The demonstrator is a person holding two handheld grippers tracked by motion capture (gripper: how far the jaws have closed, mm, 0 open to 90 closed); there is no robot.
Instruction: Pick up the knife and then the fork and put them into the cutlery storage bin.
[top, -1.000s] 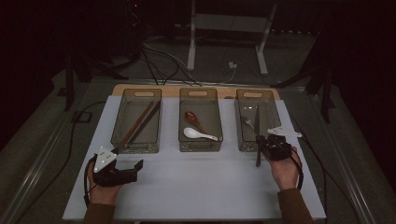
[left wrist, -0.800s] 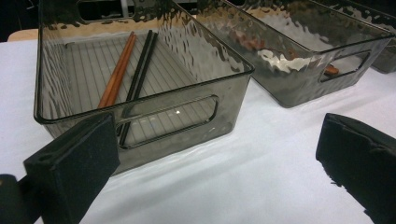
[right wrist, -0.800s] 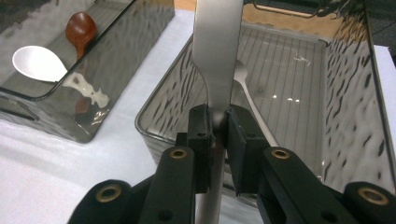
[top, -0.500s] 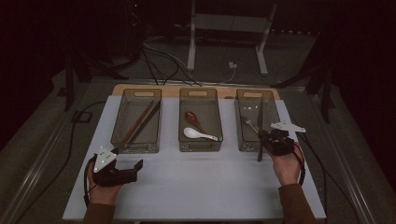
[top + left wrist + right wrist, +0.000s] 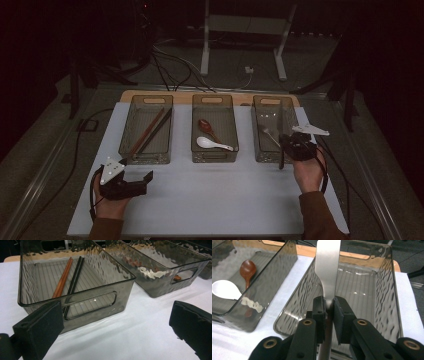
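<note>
A white tablecloth [image 5: 210,200] covers the table. Three smoky grey, ribbed see-through plastic bins stand on it: the left bin [image 5: 75,312] holds reddish-brown wooden chopsticks [image 5: 62,277] and black chopsticks [image 5: 75,275], and the middle bin [image 5: 215,155] holds a brown wooden spoon [image 5: 247,268] and a white ceramic spoon [image 5: 224,290]. Black foam pads [image 5: 320,312] clamp a plain silver metal utensil [image 5: 327,267].

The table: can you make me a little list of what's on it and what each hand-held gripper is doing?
left bin: brown and black chopsticks
middle bin: brown spoon and white spoon
right bin: a silver utensil's flat end above it
left hand-held gripper: open, holding nothing, in front of the left bin
right hand-held gripper: shut on the silver utensil's handle
</note>
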